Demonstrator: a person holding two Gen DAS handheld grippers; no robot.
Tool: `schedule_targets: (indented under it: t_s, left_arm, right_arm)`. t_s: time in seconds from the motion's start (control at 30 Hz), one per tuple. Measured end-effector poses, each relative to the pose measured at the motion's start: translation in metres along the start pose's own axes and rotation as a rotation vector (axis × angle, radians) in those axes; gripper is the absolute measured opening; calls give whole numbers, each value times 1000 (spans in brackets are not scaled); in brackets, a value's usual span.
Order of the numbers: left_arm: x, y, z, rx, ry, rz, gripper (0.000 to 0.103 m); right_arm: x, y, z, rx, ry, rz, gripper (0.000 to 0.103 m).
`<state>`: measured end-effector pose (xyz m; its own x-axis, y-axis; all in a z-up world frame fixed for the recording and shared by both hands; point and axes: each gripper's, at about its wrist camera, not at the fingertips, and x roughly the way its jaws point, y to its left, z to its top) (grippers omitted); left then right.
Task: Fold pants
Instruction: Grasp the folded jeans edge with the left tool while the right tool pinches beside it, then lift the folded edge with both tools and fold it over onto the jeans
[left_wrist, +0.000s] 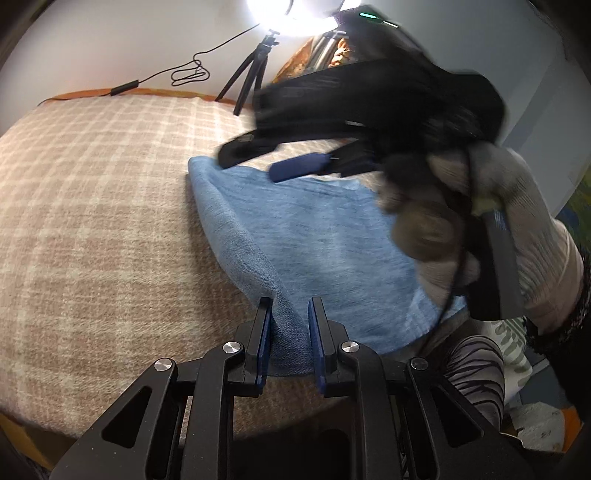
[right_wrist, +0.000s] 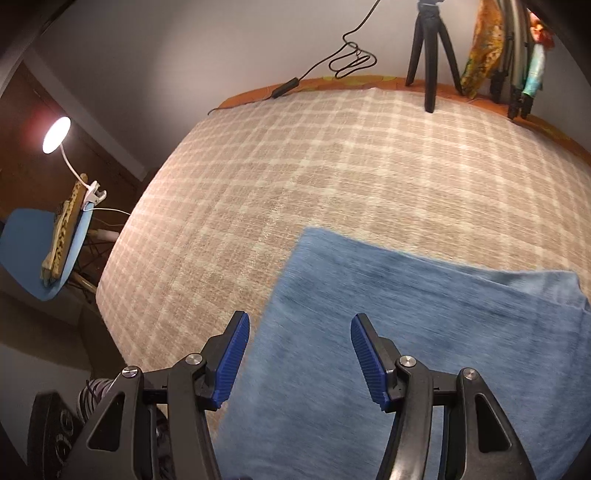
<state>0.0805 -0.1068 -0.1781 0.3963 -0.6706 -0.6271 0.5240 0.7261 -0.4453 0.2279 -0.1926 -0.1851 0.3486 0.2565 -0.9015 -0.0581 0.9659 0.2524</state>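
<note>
Bed (right_wrist: 295, 166): plaid blanket, your work surface; its far edge runs along the wall, its near edge is at you.

Pants (right_wrist: 424, 332): blue, already folded into a broad slab, lying on the near half of the bed toward the right side. Long axis appears to run left to right along the near edge, though the right end runs out of view. Left fold edge is straight; its far-left corner points toward the bed's middle.

Right gripper (right_wrist: 300, 354): jaws stand apart with nothing between them. It hovers over the pants' left edge, left finger over blanket, right finger over cloth. The picture is smeared, so exact height over the cloth cannot be told. In the left view your gloved right hand (left_wrist: 480, 229) sits over the pants' right part.

Left gripper (left_wrist: 290, 332): jaws pinched on the pants' near-left corner, cloth bunched and lifted between the pads.

Judgement: left hand has the corner. The right is nearer the free far-left corner, which lies ahead of it and slightly right.
</note>
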Motion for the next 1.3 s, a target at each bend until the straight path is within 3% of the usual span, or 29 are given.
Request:
schedule_targets:
  t_s: [0.2, 0.4, 0.6, 0.67, 0.73, 0.83, 1.0, 1.03, 1.07, 1.13, 1.3]
  left_arm:
    - [2, -6, 1, 29, -7, 1, 17]
    - [5, -14, 4, 43, -10, 5, 17]
    - [5, -14, 3, 22, 3, 8, 18]
    - [7, -13, 4, 13, 16, 14, 39]
    - [8, -9, 3, -4, 24, 22, 52]
    - [11, -9, 1, -12, 31, 15, 52]
    - [15, -9, 2, -31, 30, -1, 49]
    - [15, -10, 2, -30, 27, 2, 46]
    - [14, -11, 3, -30, 23, -5, 35]
    - [12, -14, 6, -19, 17, -17, 24]
    - [9, -36, 17, 39, -14, -51, 17]
  right_arm:
    - [28, 22, 11, -56, 67, -90, 59]
    - [48, 32, 14, -114, 136, -196, 34]
    - [43, 26, 11, -101, 106, -169, 9]
    - [36, 20, 10, -83, 86, -154, 5]
    - [31, 15, 9, -70, 71, -139, 4]
    - [19, 10, 6, -54, 46, -122, 4]
    - [2, -1, 4, -34, 4, -90, 3]
    - [-1, -2, 3, -27, -5, -84, 3]
    - [-5, -5, 2, -17, -17, -75, 3]
    - [-9, -5, 2, -8, -36, -67, 3]
    - [-36, -18, -3, 22, -111, -34, 3]
